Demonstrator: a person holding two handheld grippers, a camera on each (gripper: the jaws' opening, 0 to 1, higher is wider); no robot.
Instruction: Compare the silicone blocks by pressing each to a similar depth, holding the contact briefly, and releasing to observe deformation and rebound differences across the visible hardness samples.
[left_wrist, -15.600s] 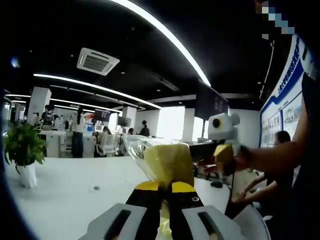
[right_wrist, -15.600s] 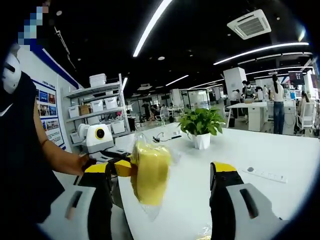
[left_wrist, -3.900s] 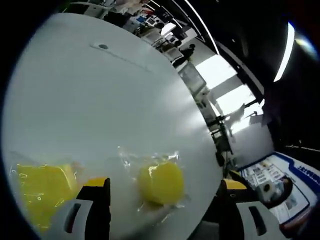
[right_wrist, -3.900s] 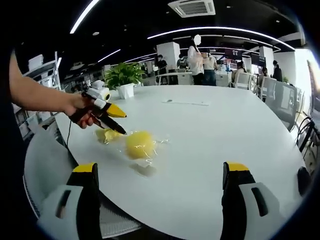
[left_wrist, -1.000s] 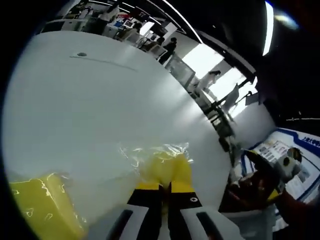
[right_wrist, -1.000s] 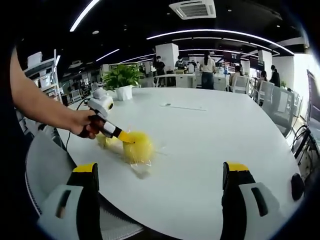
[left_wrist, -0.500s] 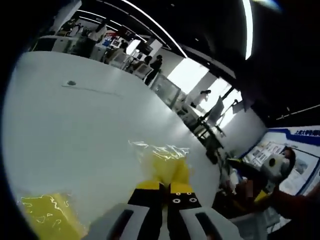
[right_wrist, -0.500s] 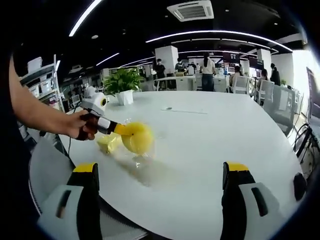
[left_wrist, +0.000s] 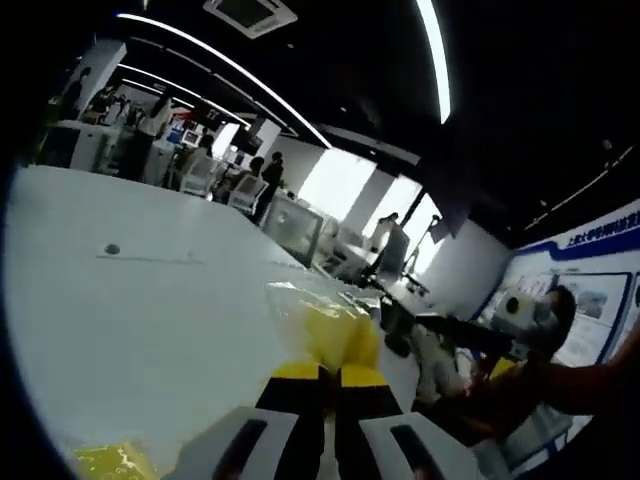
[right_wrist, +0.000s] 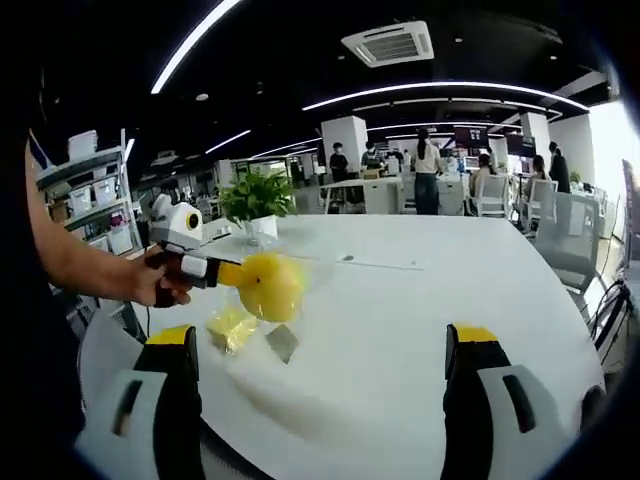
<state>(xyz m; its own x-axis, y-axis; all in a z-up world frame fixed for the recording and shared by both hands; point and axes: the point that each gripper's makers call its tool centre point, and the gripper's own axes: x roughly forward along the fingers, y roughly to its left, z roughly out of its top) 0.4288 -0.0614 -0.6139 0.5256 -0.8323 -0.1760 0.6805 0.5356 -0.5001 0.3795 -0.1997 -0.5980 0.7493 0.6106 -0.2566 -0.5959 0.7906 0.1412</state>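
Round sample lifted clear of the counter in the left fingers

A second ago the round yellow block (right_wrist: 270, 285) sat pressed on the white counter (right_wrist: 420, 330); now the left gripper (right_wrist: 232, 272), fingers clamped on it, carries it in the air, so this reads as a squeeze test; crinkly clear wrap, glossy, soft-looking; the second yellow block (right_wrist: 232, 327) lies below; right gripper (right_wrist: 318, 400) fingers wide apart, empty.

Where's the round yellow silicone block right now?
In the right gripper view, the round yellow block is held off the white table by the left gripper, above the other yellow block.
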